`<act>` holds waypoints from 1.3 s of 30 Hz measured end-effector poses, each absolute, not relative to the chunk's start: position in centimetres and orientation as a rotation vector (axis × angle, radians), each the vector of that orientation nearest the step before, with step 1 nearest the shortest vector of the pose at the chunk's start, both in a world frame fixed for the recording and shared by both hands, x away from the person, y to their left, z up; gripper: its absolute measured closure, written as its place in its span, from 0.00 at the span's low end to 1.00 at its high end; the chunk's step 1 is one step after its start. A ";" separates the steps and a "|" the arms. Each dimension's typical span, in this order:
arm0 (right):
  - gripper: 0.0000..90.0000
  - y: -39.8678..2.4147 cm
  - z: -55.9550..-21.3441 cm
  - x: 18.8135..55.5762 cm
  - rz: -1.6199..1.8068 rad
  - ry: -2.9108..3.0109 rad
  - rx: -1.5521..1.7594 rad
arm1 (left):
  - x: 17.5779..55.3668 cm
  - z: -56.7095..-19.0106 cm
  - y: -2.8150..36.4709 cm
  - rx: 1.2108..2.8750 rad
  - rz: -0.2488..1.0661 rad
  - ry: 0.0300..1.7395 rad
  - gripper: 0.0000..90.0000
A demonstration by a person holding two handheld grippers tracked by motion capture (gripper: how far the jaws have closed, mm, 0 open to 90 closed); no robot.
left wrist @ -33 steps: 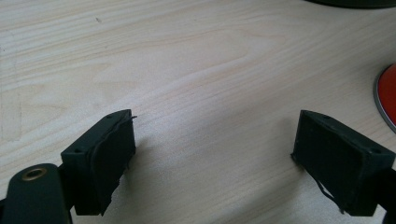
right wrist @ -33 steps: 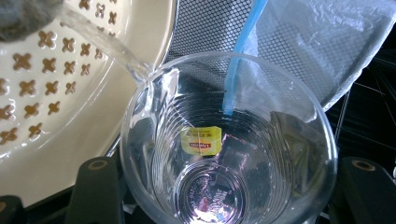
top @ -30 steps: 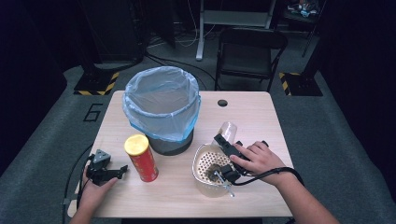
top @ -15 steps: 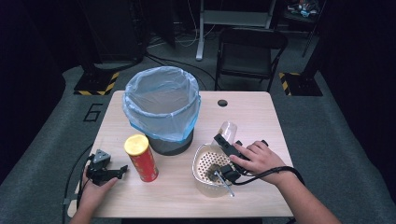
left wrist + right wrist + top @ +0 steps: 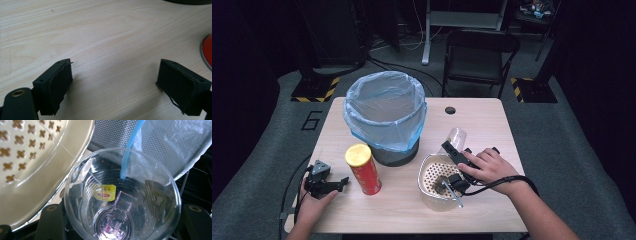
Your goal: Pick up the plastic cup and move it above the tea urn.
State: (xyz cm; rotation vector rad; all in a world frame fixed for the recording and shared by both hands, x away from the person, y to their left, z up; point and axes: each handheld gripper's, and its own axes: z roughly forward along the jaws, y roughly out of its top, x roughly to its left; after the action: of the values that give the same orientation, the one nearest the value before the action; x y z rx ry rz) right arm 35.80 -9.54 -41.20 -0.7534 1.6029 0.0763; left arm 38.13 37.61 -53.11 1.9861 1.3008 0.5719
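R gripper (image 5: 452, 150): jaws pinch clear cup (image 5: 122, 195), one each side, cup tipped beside colander (image 5: 432, 192) | L gripper (image 5: 115, 82): jaws spread, nothing btwn, on table (image 5: 100, 37)

The left tool (image 5: 343, 182) is held low near the front left of the surface (image 5: 492, 125) by the left hand (image 5: 314, 206), its jaws spread wide with nothing between them. The right tool (image 5: 451, 146) is gripped from above by the right hand (image 5: 486, 167), forearm angled in, jaws closed around a clear plastic cup (image 5: 122, 195).
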 end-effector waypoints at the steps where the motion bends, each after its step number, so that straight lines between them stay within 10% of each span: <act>1: 0.39 -9.6 -41.1 36.1 0.076 1.610 -0.751 | 38.1 -53.1 37.6 1.986 0.572 1.301 0.14; 39: 0.39 -12.2 -35.6 42.5 0.740 2.095 -0.063 | 38.1 -53.1 37.6 1.987 0.572 1.301 0.14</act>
State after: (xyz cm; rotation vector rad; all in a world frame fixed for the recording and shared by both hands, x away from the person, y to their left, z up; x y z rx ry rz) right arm 42.47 -12.21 -35.57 -0.0632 2.0948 0.7399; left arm 38.13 37.61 -53.11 1.9868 1.3006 0.5716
